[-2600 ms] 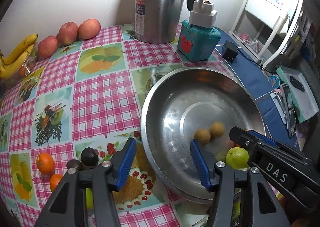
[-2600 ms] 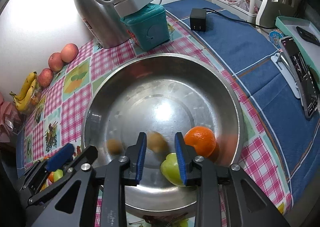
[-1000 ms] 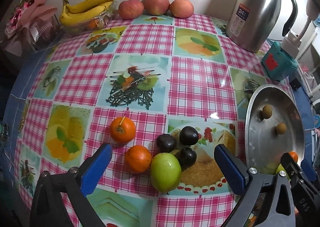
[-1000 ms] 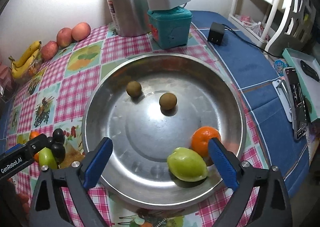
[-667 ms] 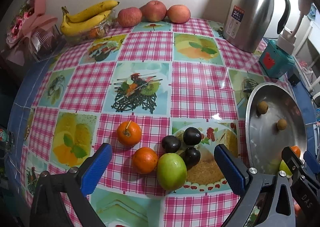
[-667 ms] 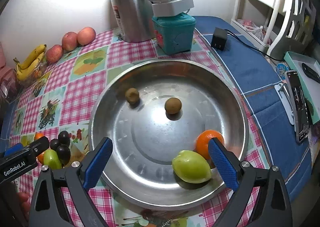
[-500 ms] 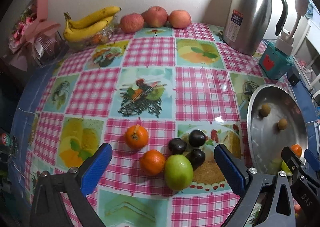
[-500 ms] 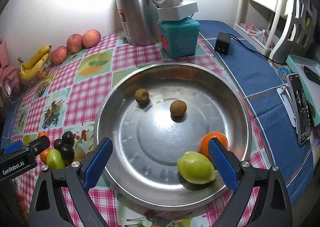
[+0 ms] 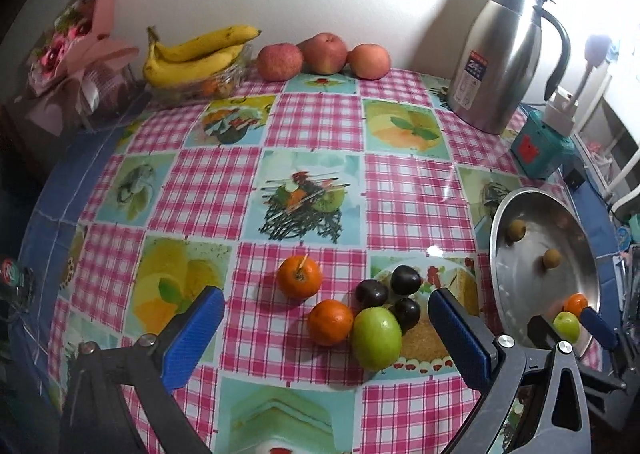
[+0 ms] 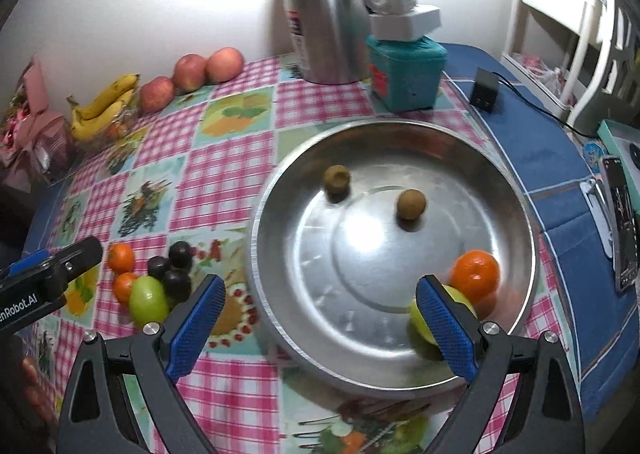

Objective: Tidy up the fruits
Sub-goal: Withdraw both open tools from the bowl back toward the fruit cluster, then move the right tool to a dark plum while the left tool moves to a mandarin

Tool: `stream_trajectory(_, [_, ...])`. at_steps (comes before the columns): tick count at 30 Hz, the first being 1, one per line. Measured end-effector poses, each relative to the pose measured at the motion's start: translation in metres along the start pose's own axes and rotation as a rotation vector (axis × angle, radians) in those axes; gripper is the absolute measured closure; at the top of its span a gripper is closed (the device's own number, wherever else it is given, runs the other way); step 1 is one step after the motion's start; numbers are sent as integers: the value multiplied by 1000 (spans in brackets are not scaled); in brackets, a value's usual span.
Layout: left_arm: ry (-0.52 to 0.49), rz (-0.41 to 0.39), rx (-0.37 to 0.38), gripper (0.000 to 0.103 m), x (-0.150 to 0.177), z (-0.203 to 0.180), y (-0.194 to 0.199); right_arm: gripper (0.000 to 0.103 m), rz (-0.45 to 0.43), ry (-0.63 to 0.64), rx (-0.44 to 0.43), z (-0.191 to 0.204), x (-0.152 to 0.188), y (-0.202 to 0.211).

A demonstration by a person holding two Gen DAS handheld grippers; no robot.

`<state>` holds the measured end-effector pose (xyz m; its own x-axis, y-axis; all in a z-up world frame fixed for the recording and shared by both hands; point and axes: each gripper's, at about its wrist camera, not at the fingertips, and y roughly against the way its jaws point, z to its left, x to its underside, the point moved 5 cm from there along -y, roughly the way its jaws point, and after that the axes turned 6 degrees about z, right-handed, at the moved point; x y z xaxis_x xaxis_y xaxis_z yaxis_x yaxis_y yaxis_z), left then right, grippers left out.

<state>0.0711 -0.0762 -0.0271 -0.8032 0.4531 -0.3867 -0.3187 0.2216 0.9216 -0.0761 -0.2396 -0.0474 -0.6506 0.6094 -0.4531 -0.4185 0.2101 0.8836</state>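
Note:
A steel basin [image 10: 516, 190] holds two small brown fruits [image 10: 337, 178], an orange [image 10: 476, 269] and a green fruit [image 10: 418, 318]. On the checked cloth to its left lie two oranges [image 9: 299, 277], a green fruit [image 9: 376, 337] and three dark plums [image 9: 405, 279]. My left gripper [image 9: 326, 336] hangs open above and just in front of this cluster. My right gripper [image 10: 320, 324] is open over the basin's near rim, its right finger partly hiding the green fruit there.
Bananas [image 9: 200, 50] in a glass dish and three apples [image 9: 323, 54] line the back wall. A steel thermos [image 9: 504, 58], a teal box [image 9: 540, 150] with a white plug, a black adapter [image 10: 487, 91] and phones [image 10: 622, 214] sit right. A pink bouquet [image 9: 80, 50] stands far left.
Both grippers have pulled back and risen; the right one opened after leaving the green fruit in the basin. The left view swung from the basin to the loose fruit cluster.

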Motion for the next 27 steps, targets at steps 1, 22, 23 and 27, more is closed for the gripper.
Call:
stream_trajectory(1, [9, 3, -3, 0, 1, 3, 0, 7, -2, 11, 0, 4, 1, 1])
stream_trajectory(22, [138, 102, -75, 0, 3, 79, -15, 7, 52, 98, -21, 68, 13, -12])
stream_trajectory(23, [143, 102, -70, 0, 1, 82, -15, 7, 45, 89, -32, 70, 11, -11])
stream_trajectory(27, [172, 113, -54, 0, -2, 94, -17, 7, 28, 68, -55, 81, 4, -9])
